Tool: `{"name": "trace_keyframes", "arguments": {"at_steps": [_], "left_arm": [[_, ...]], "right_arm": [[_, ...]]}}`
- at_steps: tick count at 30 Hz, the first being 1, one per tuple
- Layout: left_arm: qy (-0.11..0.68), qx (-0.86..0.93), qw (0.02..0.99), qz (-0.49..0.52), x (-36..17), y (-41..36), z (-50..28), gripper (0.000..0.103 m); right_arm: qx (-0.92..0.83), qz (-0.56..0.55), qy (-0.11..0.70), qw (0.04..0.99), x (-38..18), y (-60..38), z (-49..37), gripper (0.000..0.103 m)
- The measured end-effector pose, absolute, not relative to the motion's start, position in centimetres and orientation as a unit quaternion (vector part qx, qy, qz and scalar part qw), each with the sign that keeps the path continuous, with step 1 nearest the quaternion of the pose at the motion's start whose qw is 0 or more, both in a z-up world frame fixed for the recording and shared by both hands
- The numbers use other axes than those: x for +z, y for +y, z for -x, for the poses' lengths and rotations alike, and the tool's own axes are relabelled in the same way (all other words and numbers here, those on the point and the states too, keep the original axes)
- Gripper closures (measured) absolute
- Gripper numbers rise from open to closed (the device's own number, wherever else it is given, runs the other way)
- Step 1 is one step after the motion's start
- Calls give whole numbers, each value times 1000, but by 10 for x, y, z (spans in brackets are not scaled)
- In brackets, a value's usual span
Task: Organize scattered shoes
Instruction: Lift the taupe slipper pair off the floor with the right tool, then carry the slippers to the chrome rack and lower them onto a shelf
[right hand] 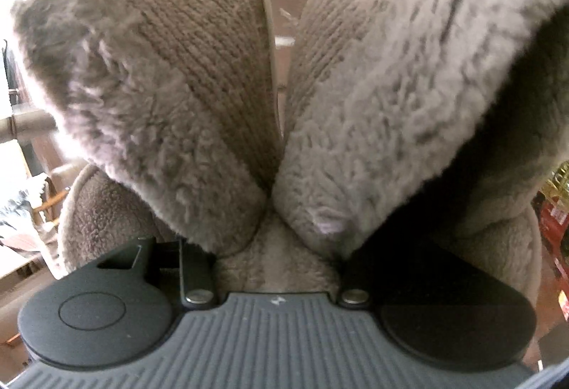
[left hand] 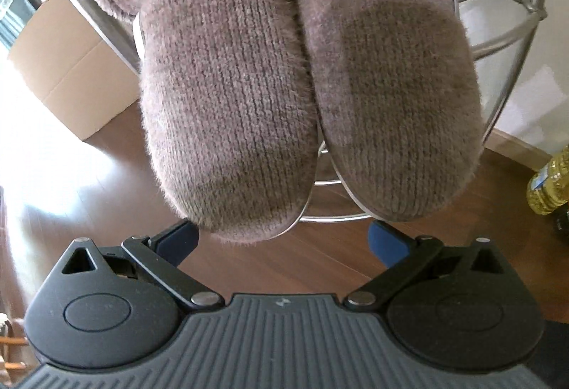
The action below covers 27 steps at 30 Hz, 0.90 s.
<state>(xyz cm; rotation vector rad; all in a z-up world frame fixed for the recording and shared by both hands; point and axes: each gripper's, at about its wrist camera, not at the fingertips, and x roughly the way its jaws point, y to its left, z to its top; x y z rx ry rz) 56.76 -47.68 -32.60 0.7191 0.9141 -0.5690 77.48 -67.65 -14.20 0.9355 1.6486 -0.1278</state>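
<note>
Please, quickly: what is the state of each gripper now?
Left gripper: open, holding nothing.
Right gripper: fingertips hidden among the slippers; cannot be told.

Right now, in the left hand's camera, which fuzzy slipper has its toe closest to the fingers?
The slipper on the left of the picture. Its toe hangs lowest, almost touching the left blue finger. The other slipper ends a bit higher.

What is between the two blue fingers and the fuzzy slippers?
In the left wrist view, only bare wooden floor shows between the open left gripper and the slippers above it.
</note>
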Motion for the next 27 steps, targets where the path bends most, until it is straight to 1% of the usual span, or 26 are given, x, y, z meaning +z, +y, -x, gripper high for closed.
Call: {"name": "trace_keyframes", "arguments": {"at_steps": [6,10,14,22,25,27], "left_arm": [[429,-266,787,-355,-323,-482,-584,0],[439,-266,785,-348,-316,-489,-586,0],[445,-261,786,-340,-300,-488,-590,0],[444,-240,802,-319,-289,-469,-584,0],[443,-240,806,-310,-283,-472,-582,0],[440,-245,808,-305,-279,-463,-579,0]], "right_arm": [[-65,-399,700,589,-119,-689,-801,60],[-63,-391,706,586,-104,-694,-819,58],[-67,-401,706,580,-97,-699,-827,54],[-86,-398,701,586,-62,-709,-840,50],[-93,-401,696,588,-47,-715,-842,48],[-99,-405,692,589,-38,-719,-844,44]]}}
